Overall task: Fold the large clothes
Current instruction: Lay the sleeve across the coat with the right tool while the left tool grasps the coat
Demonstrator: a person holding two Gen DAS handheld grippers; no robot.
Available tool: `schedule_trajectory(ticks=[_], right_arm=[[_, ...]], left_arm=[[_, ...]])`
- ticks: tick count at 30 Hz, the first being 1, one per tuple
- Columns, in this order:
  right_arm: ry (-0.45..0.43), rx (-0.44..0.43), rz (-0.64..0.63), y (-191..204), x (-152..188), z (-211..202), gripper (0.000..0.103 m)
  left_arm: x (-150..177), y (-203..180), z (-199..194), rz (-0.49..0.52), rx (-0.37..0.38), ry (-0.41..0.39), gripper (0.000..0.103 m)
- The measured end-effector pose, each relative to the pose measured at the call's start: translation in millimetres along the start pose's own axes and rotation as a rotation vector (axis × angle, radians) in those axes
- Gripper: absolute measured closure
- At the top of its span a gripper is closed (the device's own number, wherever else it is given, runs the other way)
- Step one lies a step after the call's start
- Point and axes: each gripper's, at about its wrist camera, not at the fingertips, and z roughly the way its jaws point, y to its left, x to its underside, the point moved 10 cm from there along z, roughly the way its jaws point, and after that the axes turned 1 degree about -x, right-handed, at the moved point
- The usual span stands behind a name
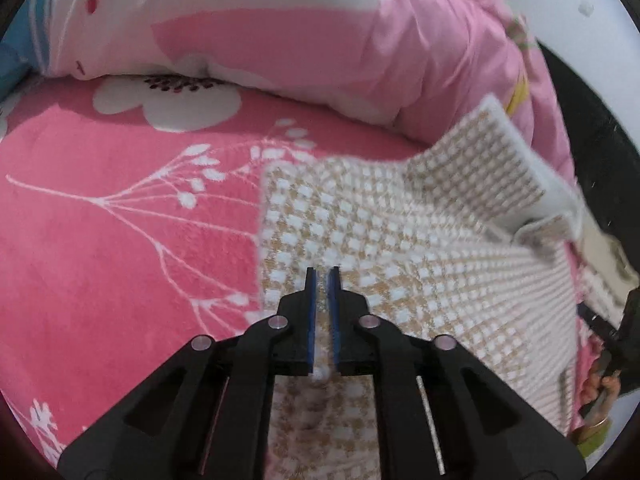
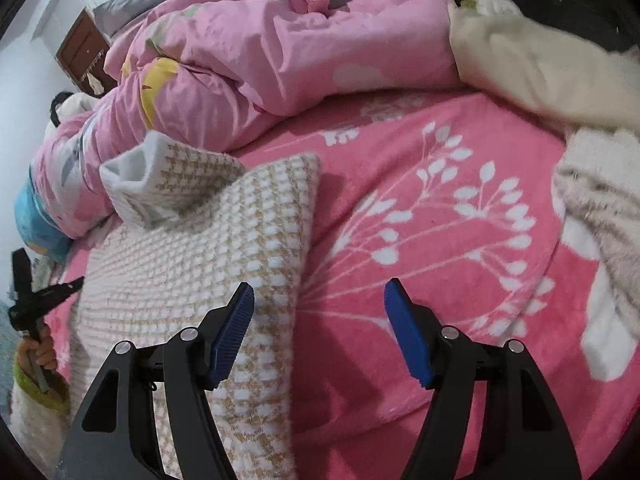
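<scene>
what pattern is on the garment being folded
A tan-and-white check weave on the garment, clearest in the right wrist view.

Lifted garment corner (image 1: 516,160) motion-blurred

Soft, even indoor light is falling across both views. Fisheye curvature is bending the edges into dark corners. Motion blur is smearing the checked garment (image 1: 400,248), and short shadows are pooling beneath it.

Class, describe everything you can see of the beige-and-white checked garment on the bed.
The checked garment looks like a thick, fleecy knit, tan with white squares and a plain white lining. It lies partly folded on the pink floral blanket, one part raised and curled back. The left tongs are shut on a fold of it; the right tongs stand open, one pad over its edge.
</scene>
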Motion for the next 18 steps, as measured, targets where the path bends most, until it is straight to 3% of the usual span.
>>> schedule_trajectory(ticks=[3, 6, 9, 10, 12, 14, 18], right_arm=[[-0.061, 0.012, -0.101, 24.1, -10.6, -16.8, 0.039], [-0.073, -0.023, -0.203, 57.8, -10.7, -19.2, 0.042], [-0.018, -0.033, -0.275, 80.4, -1.4, 4.2, 0.048], [0.008, -0.025, -0.274, 80.9, 1.1, 15.8, 0.051], [0.075, 0.071, -0.290, 64.4, 9.6, 49.6, 0.053], [0.119, 0.049, -0.267, 55.7, 14.2, 64.0, 0.053], [0.138, 0.076, -0.242, 60.4, -2.4, 39.1, 0.054]], left_arm=[[-12.4, -5.3, -26.8, 0.016, -0.010, -0.092, 0.095], [-16.2, -34.9, -47.8, 0.106, 0.039, -0.147, 0.094], [1.3, -70.8, -32.8, 0.213, 0.045, -0.071, 0.093], [12.4, -74.2, -14.0, 0.245, -0.010, -0.018, 0.091], [28.9, -62.2, 20.1, 0.243, -0.097, 0.063, 0.086], [31.6, -59.4, 28.6, 0.221, -0.060, 0.032, 0.086], [31.4, -58.8, 14.6, 0.223, -0.045, 0.014, 0.086]])
